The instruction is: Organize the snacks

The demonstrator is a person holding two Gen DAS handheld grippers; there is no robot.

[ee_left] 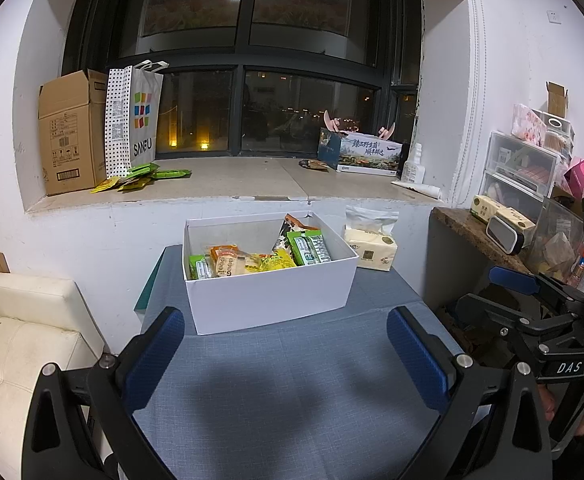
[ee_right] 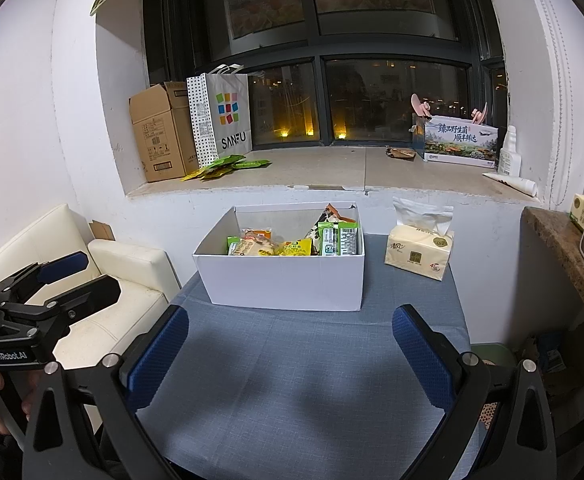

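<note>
The left gripper [ee_left: 286,354] and right gripper [ee_right: 290,354] are hovering wide open, holding nothing. Snack packets [ee_left: 252,258] are sitting inside the white box [ee_left: 268,300].

White open box [ee_left: 268,300] sits toward the back of the blue-covered desk [ee_left: 292,380], and the snacks [ee_left: 252,260] are piled inside: green, yellow and orange packets lying flat, with a couple more propped up against the right wall. More green and yellow packets [ee_left: 140,178] lie loose on the windowsill.
</note>
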